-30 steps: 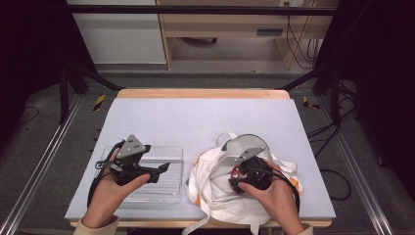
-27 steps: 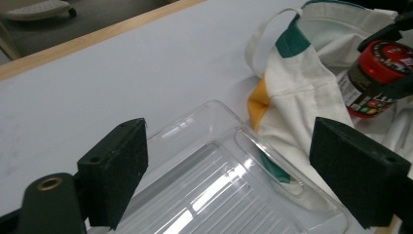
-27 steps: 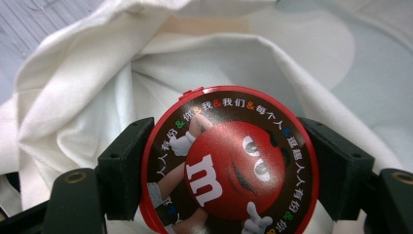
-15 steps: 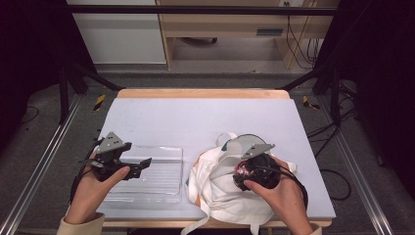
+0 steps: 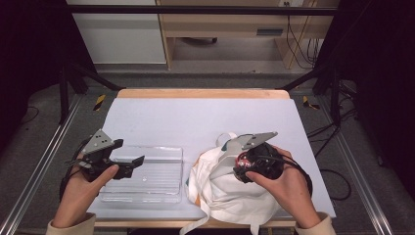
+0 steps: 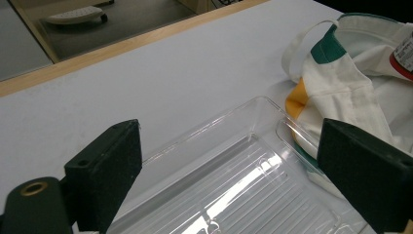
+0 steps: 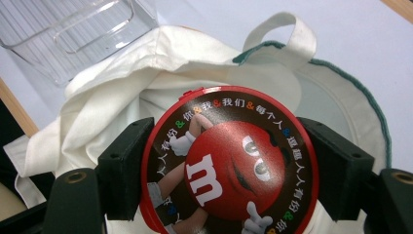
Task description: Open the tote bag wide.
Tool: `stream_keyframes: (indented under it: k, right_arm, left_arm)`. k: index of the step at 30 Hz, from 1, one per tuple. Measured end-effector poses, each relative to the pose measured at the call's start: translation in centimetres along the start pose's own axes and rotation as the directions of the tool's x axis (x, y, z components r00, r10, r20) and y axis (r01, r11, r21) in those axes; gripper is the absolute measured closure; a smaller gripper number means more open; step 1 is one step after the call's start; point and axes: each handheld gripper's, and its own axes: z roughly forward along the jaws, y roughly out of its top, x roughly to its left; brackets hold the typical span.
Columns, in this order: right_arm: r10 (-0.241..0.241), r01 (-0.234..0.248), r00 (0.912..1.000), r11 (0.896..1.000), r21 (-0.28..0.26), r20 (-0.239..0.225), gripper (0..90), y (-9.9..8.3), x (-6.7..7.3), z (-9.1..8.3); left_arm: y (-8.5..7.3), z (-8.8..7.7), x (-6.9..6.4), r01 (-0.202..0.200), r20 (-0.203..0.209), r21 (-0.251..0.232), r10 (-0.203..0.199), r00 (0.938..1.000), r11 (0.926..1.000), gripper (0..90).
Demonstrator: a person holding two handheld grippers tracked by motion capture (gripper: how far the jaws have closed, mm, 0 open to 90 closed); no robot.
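Right tool [image 7: 229,170] pinching red candy tin [image 7: 229,165], lower rim cut off, left tool [image 6: 234,161] spread over clear tray [image 6: 229,190]

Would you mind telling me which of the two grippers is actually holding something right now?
The right gripper: its fingers clamp the round red candy tin over the white tote bag. The left gripper is open over the clear tray.

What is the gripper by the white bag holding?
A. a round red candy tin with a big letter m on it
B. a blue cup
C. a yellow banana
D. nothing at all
A: the right gripper has its two black jaws pressed on either side of the round red candy tin, just above the white bag.
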Motion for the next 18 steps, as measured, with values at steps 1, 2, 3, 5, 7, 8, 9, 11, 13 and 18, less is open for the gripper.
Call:
stream_keyframes:
  k: [1,2,3,5,7,8,9,11,13,18]
  right_arm:
    - [0.0,0.0,1.0,1.0,0.0,-0.003,25.6,0.2,0.0,-0.1]
    - [0.0,0.0,1.0,1.0,0.0,-0.003,25.6,0.2,0.0,-0.1]
    - [-0.001,0.0,0.9999,1.0,-0.006,-0.012,25.6,0.5,0.0,-0.3]
    - [-0.007,0.007,0.9998,1.0,-0.01,-0.02,25.6,0.9,0.0,-0.5]
    - [-0.014,0.014,0.9996,1.0,-0.019,-0.023,25.6,1.4,0.1,-0.8]
    - [-0.017,0.016,0.9995,1.0,-0.022,-0.026,25.6,1.7,0.1,-1.0]
    - [-0.016,0.016,0.9995,1.0,-0.026,-0.027,25.6,2.0,0.1,-1.2]
    - [-0.019,0.019,0.9995,0.999,-0.033,-0.026,25.6,2.2,0.0,-1.4]
    - [-0.02,0.019,0.9996,0.999,-0.048,-0.021,25.6,3.1,-0.2,-1.7]
    - [-0.011,0.009,0.9997,0.998,-0.07,-0.023,25.6,4.1,-0.7,-2.1]
  left_arm:
    - [-0.1,0.0,0.1,0.002,0.001,0.005,-0.002,1.0,1.0,9.2]
    - [-0.1,0.0,0.1,0.002,0.001,0.005,-0.002,1.0,1.0,9.1]
    - [-0.2,0.1,0.3,0.012,0.003,0.005,-0.012,0.9999,0.9999,9.1]
    - [-0.6,0.3,0.9,0.046,0.028,0.004,-0.046,0.9985,0.9989,9.1]
    - [-0.8,0.4,1.1,0.06,0.052,0.004,-0.061,0.9968,0.9982,9.1]
    - [-0.9,0.4,1.2,0.058,0.043,0.01,-0.058,0.9974,0.9983,9.1]
    - [-1.0,0.5,1.3,0.057,0.039,0.018,-0.057,0.9976,0.9982,9.1]
    - [-1.0,0.5,1.4,0.06,0.04,0.018,-0.061,0.9974,0.998,9.1]
    - [-1.2,0.7,1.8,0.069,0.036,0.026,-0.07,0.9969,0.9973,9.1]
    - [-1.5,0.7,1.9,0.071,0.032,0.035,-0.072,0.9969,0.9969,9.1]
